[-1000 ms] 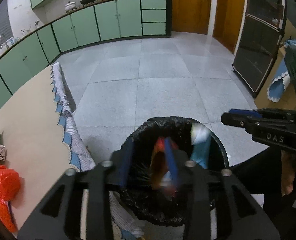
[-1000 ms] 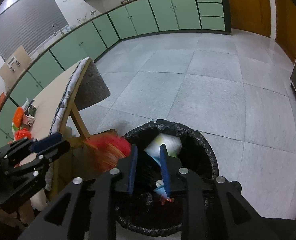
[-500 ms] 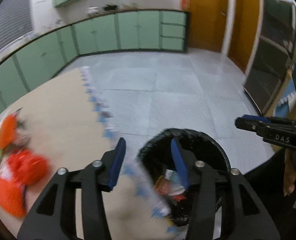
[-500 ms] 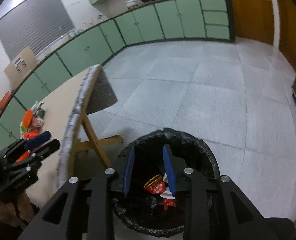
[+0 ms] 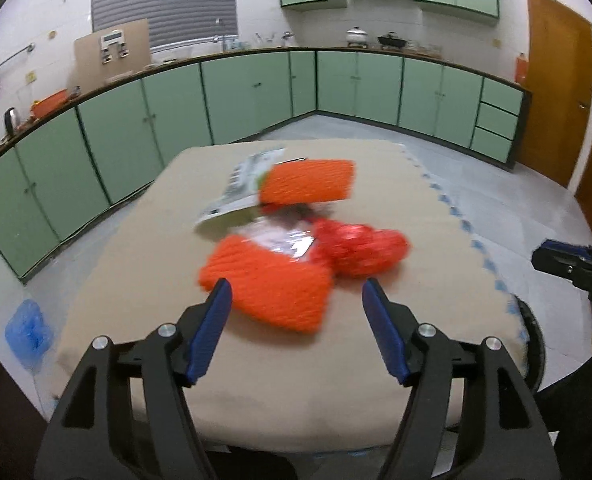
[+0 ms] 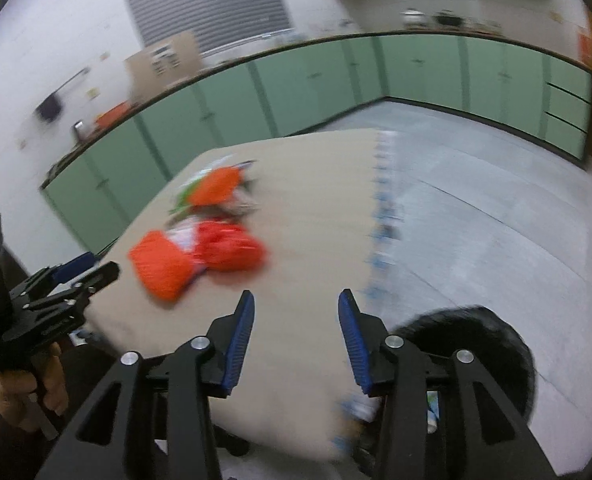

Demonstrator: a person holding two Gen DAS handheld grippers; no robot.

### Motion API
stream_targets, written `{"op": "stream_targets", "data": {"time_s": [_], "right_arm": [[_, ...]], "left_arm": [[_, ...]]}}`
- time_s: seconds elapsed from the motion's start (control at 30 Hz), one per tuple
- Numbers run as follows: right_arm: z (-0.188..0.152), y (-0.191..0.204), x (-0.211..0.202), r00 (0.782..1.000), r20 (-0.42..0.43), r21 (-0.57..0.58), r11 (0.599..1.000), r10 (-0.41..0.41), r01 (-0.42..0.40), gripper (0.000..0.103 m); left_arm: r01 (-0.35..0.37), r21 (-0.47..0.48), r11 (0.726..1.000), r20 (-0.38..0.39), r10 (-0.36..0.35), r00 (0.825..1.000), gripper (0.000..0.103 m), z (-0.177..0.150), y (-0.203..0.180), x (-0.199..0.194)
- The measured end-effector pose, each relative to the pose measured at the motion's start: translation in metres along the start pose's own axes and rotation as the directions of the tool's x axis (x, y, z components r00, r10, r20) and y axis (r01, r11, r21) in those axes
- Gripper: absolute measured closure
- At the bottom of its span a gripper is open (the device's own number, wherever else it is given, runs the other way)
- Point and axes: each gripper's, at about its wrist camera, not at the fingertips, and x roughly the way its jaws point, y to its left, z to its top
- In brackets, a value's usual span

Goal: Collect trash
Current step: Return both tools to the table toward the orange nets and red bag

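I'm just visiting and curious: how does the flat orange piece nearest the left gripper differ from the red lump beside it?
The orange foam net lies flat and ribbed, a rough rectangle; the red plastic bag is crumpled, rounded and glossier. The net sits nearer the left gripper, the bag farther right. Both rest on the table, blurred.

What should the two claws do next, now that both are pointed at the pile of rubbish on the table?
Probably ease the left claw forward and close on the nearest orange foam net. Its jaws stand wide open and empty, and that net lies just ahead of them on the table, while the right claw is farther off.
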Motion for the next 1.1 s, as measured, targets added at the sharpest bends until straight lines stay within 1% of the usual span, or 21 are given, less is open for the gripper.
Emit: {"op": "stream_targets", "data": {"time_s": [0.13, 0.27, 0.53, 0.6, 0.63, 0.67, 0.7, 0.73, 0.8, 1.0, 1.1], "right_arm": [[0.013, 0.040, 0.026, 0.999, -0.015, -0.056, 0.998, 0.035, -0.036, 0.059], [0.020, 0.055, 0.047, 0.999, -0.027, -0.080, 0.996, 0.035, -0.037, 0.059], [0.027, 0.054, 0.092, 0.997, -0.070, -0.083, 0.996, 0.019, -0.024, 0.058], [0.028, 0.053, 0.101, 0.997, -0.082, -0.082, 0.996, 0.015, -0.022, 0.058], [0.029, 0.053, 0.103, 0.996, -0.085, -0.083, 0.996, 0.014, -0.021, 0.058], [0.029, 0.052, 0.107, 0.996, -0.087, -0.086, 0.996, 0.012, -0.020, 0.058], [0.030, 0.052, 0.109, 0.996, -0.089, -0.088, 0.996, 0.010, -0.018, 0.058], [0.031, 0.051, 0.111, 0.996, -0.090, -0.089, 0.996, 0.009, -0.017, 0.058], [0.031, 0.050, 0.115, 0.995, -0.096, -0.091, 0.996, 0.006, -0.014, 0.055], [0.026, 0.052, 0.121, 0.993, -0.116, -0.104, 0.995, -0.005, -0.007, 0.048], [0.022, 0.049, 0.121, 0.992, -0.122, -0.096, 0.995, -0.011, 0.000, 0.048]], "left_arm": [[0.012, -0.025, 1.000, -0.001, -0.012, 1.000, 0.037, 0.001, 0.019, 0.011], [0.016, -0.034, 0.999, -0.018, -0.016, 1.000, 0.037, 0.000, 0.034, 0.035], [0.042, -0.049, 0.998, -0.075, -0.045, 0.996, 0.037, -0.006, 0.054, 0.087], [0.046, -0.049, 0.998, -0.094, -0.051, 0.994, 0.039, -0.006, 0.055, 0.100], [0.049, -0.051, 0.998, -0.098, -0.054, 0.994, 0.042, -0.006, 0.056, 0.103], [0.051, -0.052, 0.997, -0.103, -0.056, 0.993, 0.050, -0.007, 0.058, 0.107], [0.056, -0.053, 0.997, -0.106, -0.062, 0.992, 0.062, -0.008, 0.058, 0.109], [0.063, -0.055, 0.997, -0.106, -0.068, 0.992, 0.068, -0.008, 0.059, 0.110], [0.063, -0.053, 0.997, -0.095, -0.068, 0.993, 0.097, -0.008, 0.059, 0.109], [0.080, -0.064, 0.995, -0.059, -0.084, 0.995, 0.100, -0.006, 0.060, 0.097], [0.082, -0.072, 0.994, -0.044, -0.085, 0.995, 0.101, -0.006, 0.061, 0.091]]}}
